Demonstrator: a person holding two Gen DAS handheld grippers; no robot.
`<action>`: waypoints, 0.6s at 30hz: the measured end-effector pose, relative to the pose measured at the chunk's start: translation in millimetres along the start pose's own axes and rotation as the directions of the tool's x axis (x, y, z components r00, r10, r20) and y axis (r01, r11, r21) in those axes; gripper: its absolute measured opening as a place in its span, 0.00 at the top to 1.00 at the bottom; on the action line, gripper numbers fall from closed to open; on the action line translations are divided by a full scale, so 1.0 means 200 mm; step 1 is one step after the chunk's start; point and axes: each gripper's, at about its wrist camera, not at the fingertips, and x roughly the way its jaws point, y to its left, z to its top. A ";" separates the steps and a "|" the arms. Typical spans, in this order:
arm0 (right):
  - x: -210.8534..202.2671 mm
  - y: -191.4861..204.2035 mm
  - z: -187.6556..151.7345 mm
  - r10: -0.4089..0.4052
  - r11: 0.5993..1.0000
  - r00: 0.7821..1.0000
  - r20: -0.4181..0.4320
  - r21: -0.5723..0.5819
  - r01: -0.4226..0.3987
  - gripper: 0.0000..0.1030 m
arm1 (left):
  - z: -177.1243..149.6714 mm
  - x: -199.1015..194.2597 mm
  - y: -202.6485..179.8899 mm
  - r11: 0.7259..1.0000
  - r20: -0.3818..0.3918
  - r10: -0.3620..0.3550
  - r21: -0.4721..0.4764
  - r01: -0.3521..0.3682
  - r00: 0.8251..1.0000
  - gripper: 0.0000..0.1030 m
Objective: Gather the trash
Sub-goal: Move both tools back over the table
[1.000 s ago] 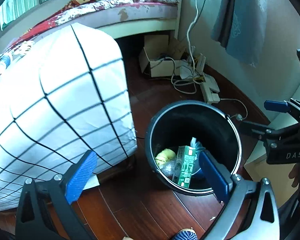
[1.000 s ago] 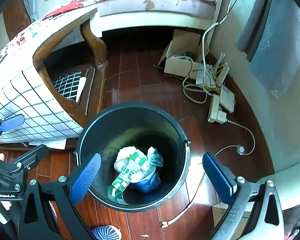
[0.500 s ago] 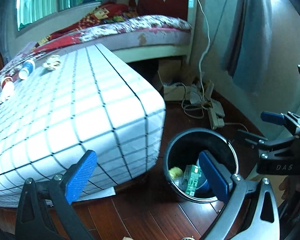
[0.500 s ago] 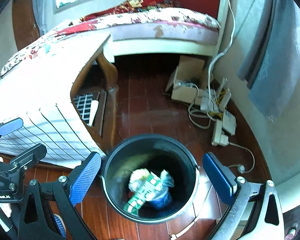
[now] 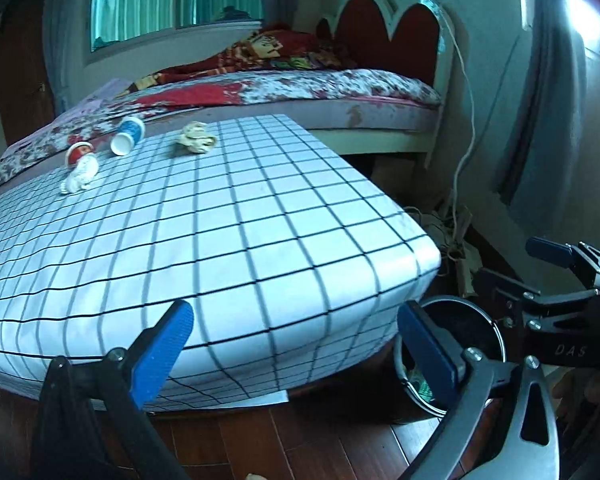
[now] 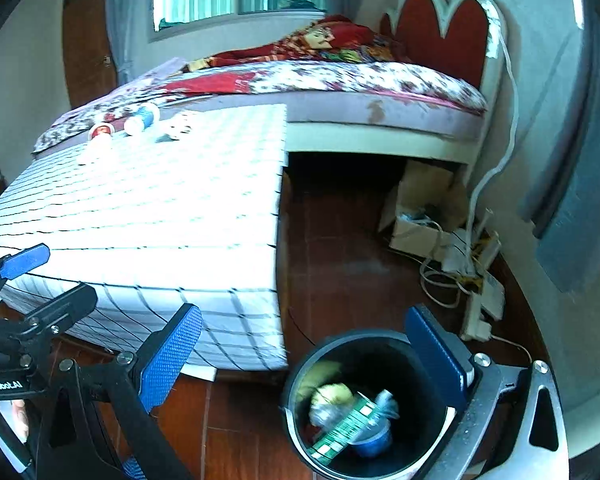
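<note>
Both units empty: left hand-held gripper [image 5: 292, 344] spread wide over the desk [image 5: 236, 216] edge, right hand-held gripper [image 6: 300, 344] also released, above the bin [image 6: 296, 400]. Bin sits on the floor just beside the desk corner, holding a green carton [image 6: 344, 426], a blue cup and wads. Trash on the desk's far end: blue cup [image 5: 127, 135], red cup [image 5: 79, 152], crumpled paper [image 5: 196, 138], white wad [image 5: 78, 174].
</note>
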 end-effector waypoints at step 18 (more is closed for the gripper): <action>0.13 0.58 0.25 0.164 0.984 0.985 0.060 -0.085 -0.159 0.01 | 0.04 -0.13 0.55 0.975 0.042 0.180 -0.140 -0.173 0.983 0.01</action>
